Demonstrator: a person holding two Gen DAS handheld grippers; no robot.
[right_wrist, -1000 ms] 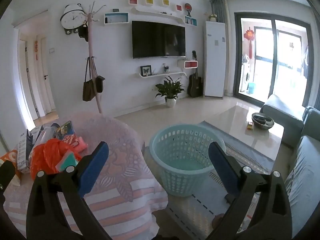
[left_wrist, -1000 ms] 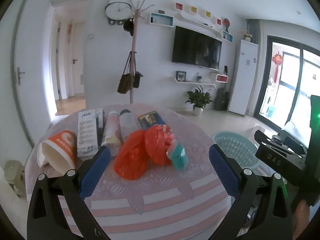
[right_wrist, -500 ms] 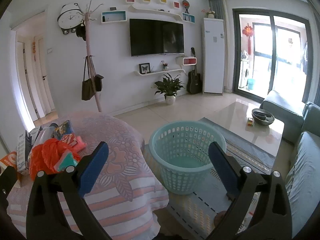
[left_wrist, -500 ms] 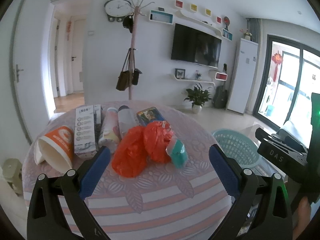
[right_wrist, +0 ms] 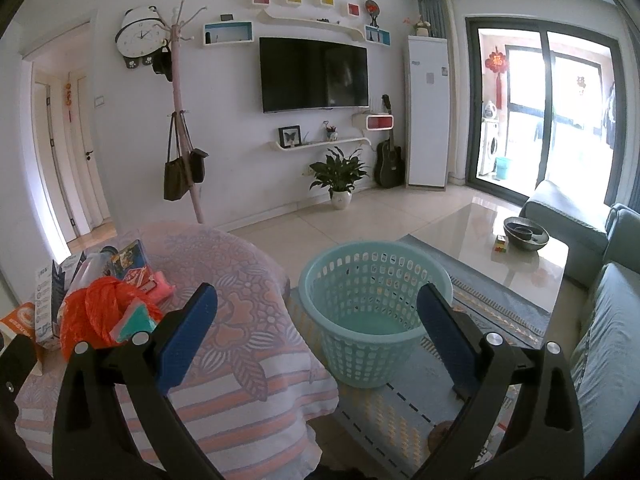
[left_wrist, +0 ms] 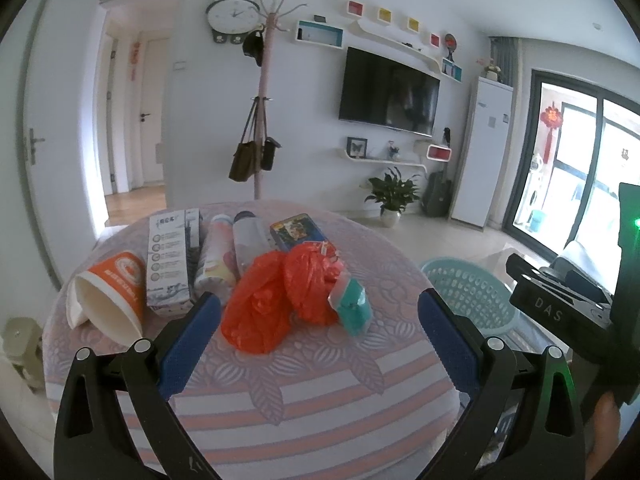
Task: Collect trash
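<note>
Trash lies on a round table [left_wrist: 320, 380] with a pink striped cloth: two orange plastic bags [left_wrist: 260, 304], a teal packet [left_wrist: 354, 308], an orange paper cup [left_wrist: 112, 294] on its side, a white carton [left_wrist: 170, 256], two bottles [left_wrist: 218, 256] and a blue box [left_wrist: 298, 232]. My left gripper [left_wrist: 318, 338] is open, held short of the bags with nothing between its fingers. My right gripper [right_wrist: 318, 330] is open too, aimed at the empty teal basket [right_wrist: 374, 304] on the floor right of the table. The bags [right_wrist: 96, 312] show at the right wrist view's left.
The right gripper's black body [left_wrist: 572, 316] and a hand sit at the left view's right edge. A coat rack [right_wrist: 182, 136] stands behind the table. A glass coffee table [right_wrist: 508, 252] with a bowl and a grey sofa [right_wrist: 600, 328] lie to the right, on a rug.
Both cameras have risen and tilted slightly, so the table and basket sit a little lower in view. Both grippers stay open and nothing on the table has moved.
</note>
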